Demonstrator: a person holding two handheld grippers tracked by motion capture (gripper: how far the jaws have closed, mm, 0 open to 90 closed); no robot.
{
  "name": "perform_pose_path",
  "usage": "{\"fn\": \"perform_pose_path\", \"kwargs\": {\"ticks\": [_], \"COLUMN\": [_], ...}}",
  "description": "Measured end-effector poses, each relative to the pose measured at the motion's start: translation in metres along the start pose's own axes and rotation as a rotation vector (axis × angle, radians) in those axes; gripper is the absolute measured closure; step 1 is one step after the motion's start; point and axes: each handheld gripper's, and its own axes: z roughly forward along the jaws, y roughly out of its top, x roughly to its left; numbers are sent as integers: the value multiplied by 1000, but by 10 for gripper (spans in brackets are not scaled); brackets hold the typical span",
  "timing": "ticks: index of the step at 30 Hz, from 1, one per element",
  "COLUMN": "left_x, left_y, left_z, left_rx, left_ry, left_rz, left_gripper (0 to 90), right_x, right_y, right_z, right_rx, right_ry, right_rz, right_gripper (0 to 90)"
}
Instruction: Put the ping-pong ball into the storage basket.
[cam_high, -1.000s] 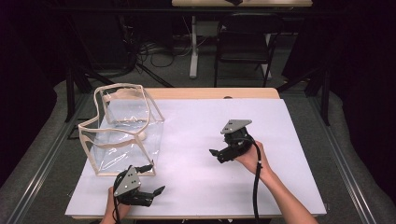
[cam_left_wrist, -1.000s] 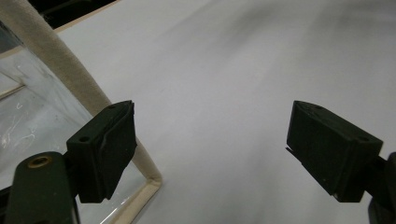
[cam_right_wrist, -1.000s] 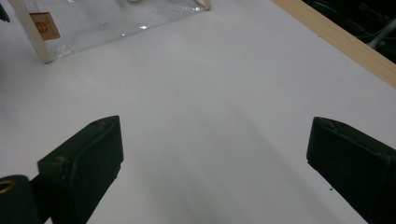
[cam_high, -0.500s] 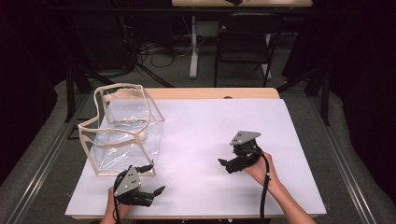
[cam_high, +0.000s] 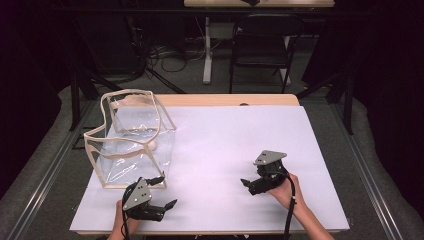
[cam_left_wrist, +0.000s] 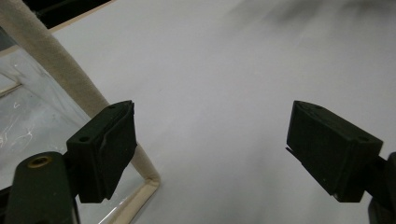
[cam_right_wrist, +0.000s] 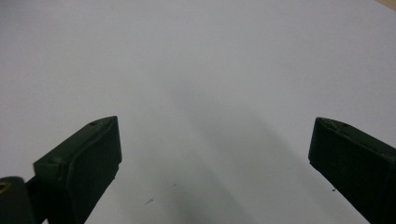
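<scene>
A clear plastic bag (cam_high: 131, 142) with beige trim stands open on the left of the white table cover (cam_high: 225, 135). Something small and pale (cam_high: 152, 145) lies inside it; what it is I cannot tell. My left gripper (cam_high: 166, 191) rests by the front edge, just in front of the bag's near corner, open and empty. Along its jaws (cam_left_wrist: 212, 126) the bag's beige trim (cam_left_wrist: 56, 70) passes behind the left finger (cam_left_wrist: 105, 149). My right gripper (cam_high: 246, 184) sits at the front right, pointing left, open over bare cover (cam_right_wrist: 215, 140).
Beyond the table's far wooden edge (cam_high: 225, 100) are a black chair (cam_high: 260, 40), a white table leg (cam_high: 206, 50) and cables on the floor. Dark metal rails run along both sides of the table.
My right gripper has drawn back toward the front edge and slightly to the right. The left gripper and the bag have stayed where they were.
</scene>
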Motion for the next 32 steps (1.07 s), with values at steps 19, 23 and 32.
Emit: {"fn": "perform_pose_path", "kwargs": {"ticks": [19, 23, 32], "left_x": [0, -1, -1], "left_y": [0, 0, 0], "left_z": [0, 0, 0], "left_rx": [6, 7, 20], "left_ry": [2, 1, -4], "left_rz": [2, 2, 0], "left_gripper": [162, 162, 162], "right_x": [9, 11, 15], "right_y": [-34, -40, -42], "right_z": [-11, -15, -21], "right_rx": [5, -8, -38], "right_ry": [-44, -49, -44], "right_rz": [20, 23, 25], "right_gripper": [0, 0, 0]}}
